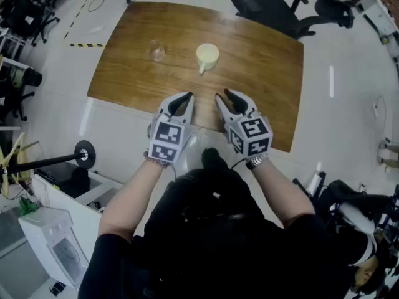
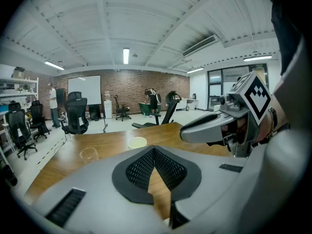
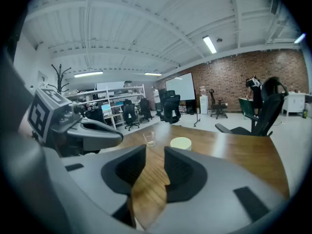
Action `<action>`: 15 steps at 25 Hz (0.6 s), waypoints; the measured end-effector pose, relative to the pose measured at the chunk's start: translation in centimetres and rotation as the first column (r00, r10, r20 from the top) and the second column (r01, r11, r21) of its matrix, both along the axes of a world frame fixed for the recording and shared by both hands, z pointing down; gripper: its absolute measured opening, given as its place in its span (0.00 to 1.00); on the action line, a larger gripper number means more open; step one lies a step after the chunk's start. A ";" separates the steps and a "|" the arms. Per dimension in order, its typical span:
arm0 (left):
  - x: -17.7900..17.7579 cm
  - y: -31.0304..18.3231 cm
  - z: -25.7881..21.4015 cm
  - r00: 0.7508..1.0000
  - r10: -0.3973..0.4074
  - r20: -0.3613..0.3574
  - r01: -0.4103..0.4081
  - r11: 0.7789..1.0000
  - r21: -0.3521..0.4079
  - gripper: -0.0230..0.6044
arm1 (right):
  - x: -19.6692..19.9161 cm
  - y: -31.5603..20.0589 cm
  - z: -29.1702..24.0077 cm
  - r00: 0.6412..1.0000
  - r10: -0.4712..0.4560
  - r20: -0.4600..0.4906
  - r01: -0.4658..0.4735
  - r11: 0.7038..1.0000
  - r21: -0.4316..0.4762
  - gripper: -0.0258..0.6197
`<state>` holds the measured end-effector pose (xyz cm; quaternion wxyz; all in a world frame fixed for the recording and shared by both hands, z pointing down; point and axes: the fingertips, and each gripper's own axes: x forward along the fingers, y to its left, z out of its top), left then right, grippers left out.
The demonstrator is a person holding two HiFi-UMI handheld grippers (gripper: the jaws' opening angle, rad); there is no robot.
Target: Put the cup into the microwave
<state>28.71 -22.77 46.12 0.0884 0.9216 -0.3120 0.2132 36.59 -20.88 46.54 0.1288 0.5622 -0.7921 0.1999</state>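
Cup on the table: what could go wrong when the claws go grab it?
The clear glass stands near the cup, so a reaching claw might knock it over. The right claw is barely open and the left claw shut; unless opened wider, they'd likely shove the cup.

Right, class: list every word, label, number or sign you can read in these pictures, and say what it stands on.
None can be read.
The left gripper and right gripper carry only black-and-white square patterns, no letters.
The cup shows no print.
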 end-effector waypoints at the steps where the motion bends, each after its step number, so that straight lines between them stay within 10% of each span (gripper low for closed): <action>1: 0.5 -0.7 0.2 1.000 -0.001 0.005 0.001 1.000 -0.001 0.04 | 0.7 -0.8 0.5 1.000 -0.002 0.000 0.002 1.000 -0.009 0.28; 15: 1.6 -7.5 3.8 0.993 -0.068 0.098 0.072 0.997 -0.042 0.04 | 5.9 -10.2 7.4 0.990 -0.113 -0.088 0.106 0.991 -0.076 0.63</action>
